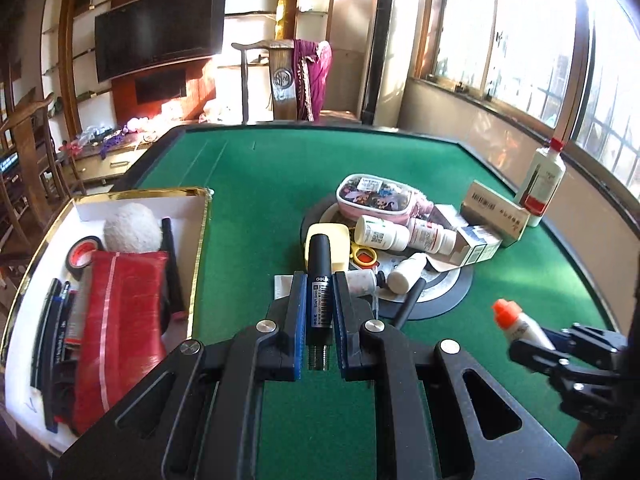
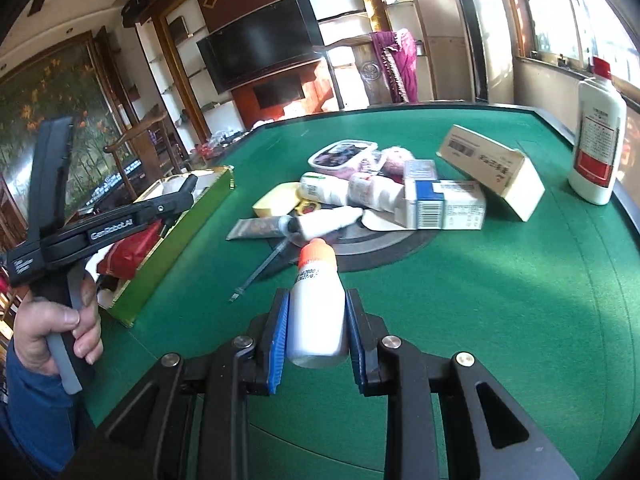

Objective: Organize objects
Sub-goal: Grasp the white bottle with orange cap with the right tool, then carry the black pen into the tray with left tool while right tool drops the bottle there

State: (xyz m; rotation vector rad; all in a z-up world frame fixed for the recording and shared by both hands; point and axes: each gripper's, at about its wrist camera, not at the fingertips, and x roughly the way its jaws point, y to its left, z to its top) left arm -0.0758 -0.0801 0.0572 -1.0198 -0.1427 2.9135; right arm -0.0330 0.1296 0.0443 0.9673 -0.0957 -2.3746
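Closest up, the left tongs point(image 1: 318, 308) are clamped on a black marker point(image 1: 319, 276), pads snug on its barcode part, lifted clear of the desk point(image 1: 260, 184). Over on the other side the right tongs point(image 2: 317, 322) are squeezed around a small white bottle with an orange cap point(image 2: 318, 304), also held up in the air off the felt. So both hands are loaded right now, neither item dropped off yet. Just left of the marker sits the gold-edged box point(image 1: 200, 240), and it's already got stuff in it: a red pouch point(image 1: 116, 320), a few pens point(image 1: 56, 320) along the edge, a roll of tape point(image 1: 82, 254) and a fuzzy white ball point(image 1: 132, 228). My guess is that's where the marker goes, since that box looks like the stationery pile. Further out, the heap in the middle of the desk is still pretty big: a yellow case point(image 1: 340, 248), two white pill bottles point(image 1: 380, 234), a pink cartoon pouch point(image 1: 374, 196), a blue and white carton point(image 2: 444, 204), a beige carton point(image 2: 492, 168). A tall white bottle with a red cap point(image 2: 596, 136) stands way off by the far edge. I'd say roughly a third done, plenty left to sort.
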